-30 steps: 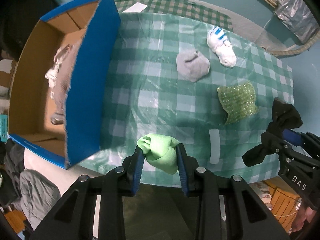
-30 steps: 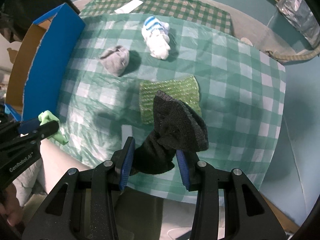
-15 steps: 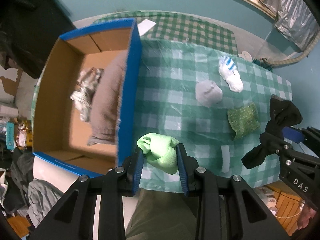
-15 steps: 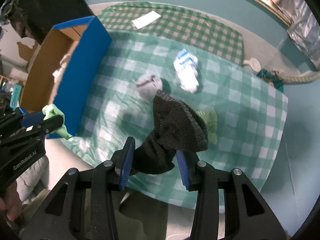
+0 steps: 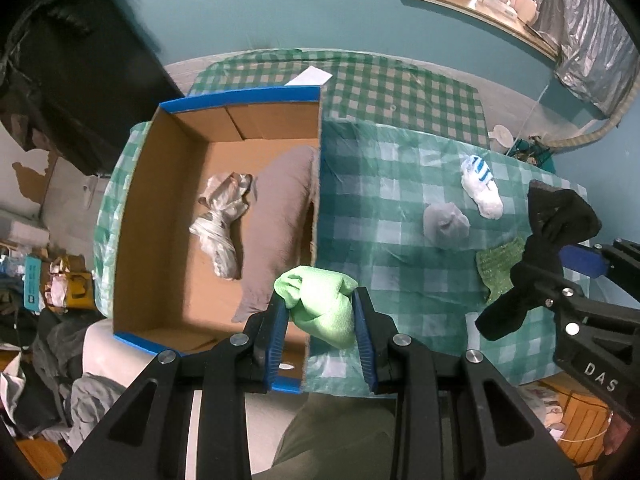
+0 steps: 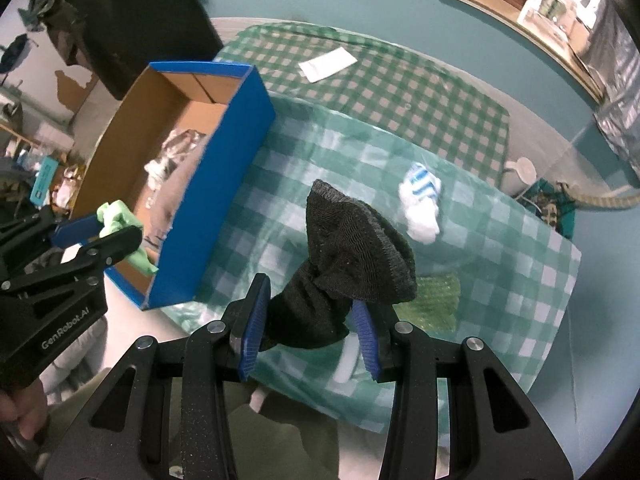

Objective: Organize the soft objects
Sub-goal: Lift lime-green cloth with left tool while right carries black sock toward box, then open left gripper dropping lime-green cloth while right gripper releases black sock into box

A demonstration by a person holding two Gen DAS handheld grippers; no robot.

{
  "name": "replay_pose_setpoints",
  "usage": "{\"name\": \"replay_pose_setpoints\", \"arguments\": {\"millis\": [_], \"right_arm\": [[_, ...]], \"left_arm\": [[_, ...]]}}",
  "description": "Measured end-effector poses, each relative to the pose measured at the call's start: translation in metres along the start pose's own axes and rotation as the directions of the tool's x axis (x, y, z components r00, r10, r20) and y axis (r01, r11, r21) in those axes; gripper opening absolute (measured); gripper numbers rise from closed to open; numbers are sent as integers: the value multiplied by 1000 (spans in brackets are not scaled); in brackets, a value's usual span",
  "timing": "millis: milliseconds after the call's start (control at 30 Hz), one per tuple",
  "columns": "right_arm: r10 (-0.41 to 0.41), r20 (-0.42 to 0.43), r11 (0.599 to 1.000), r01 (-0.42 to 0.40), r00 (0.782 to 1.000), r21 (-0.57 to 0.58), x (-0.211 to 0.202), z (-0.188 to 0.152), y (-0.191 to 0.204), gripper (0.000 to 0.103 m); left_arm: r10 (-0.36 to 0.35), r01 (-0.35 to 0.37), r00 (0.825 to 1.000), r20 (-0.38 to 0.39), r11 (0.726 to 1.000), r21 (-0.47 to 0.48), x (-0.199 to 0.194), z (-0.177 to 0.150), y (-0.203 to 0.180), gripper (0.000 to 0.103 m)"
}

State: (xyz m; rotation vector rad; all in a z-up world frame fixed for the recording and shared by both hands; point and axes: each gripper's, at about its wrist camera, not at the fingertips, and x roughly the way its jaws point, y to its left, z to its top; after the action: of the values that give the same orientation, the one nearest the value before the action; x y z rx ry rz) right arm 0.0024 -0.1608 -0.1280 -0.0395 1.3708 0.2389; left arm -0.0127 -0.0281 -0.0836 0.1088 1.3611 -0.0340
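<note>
My left gripper [image 5: 320, 320] is shut on a light green rolled sock [image 5: 322, 304], held high over the near right wall of the blue cardboard box [image 5: 316, 208]. My right gripper [image 6: 310, 324] is shut on a black sock [image 6: 348, 256] above the checked table. In the left wrist view that black sock [image 5: 548, 240] hangs at the right edge; in the right wrist view the green sock [image 6: 120, 224] shows at the left, by the box [image 6: 224, 184]. On the table lie a grey sock [image 5: 446, 226], a white sock with blue stripes [image 5: 482, 186] and a green sparkly cloth [image 5: 498, 270].
Inside the box lie a grey cloth [image 5: 276, 220] and a crumpled pale bundle [image 5: 222, 224]. A white paper [image 6: 328, 64] lies at the table's far side. A small white strip [image 6: 346, 360] sits near the front edge. Clutter fills the floor at left [image 5: 48, 280].
Both grippers have risen and shifted left toward the box with their socks still held; the box's inside has come fully into the left wrist view and the table looks smaller.
</note>
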Motion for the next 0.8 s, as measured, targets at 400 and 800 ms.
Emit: {"name": "replay_pose_setpoints", "arguments": {"millis": [400,800], "right_arm": [[8,22,998,-6,1000,-66,-3,27,42,41],[19,18,988,-16,1000,-152,7,50,88,41]], "left_arm": [[-1,2,1000,27,1000,-20,-10,7,32,32],[32,-29,999,28,995,-97,-7,4,87,32]]}}
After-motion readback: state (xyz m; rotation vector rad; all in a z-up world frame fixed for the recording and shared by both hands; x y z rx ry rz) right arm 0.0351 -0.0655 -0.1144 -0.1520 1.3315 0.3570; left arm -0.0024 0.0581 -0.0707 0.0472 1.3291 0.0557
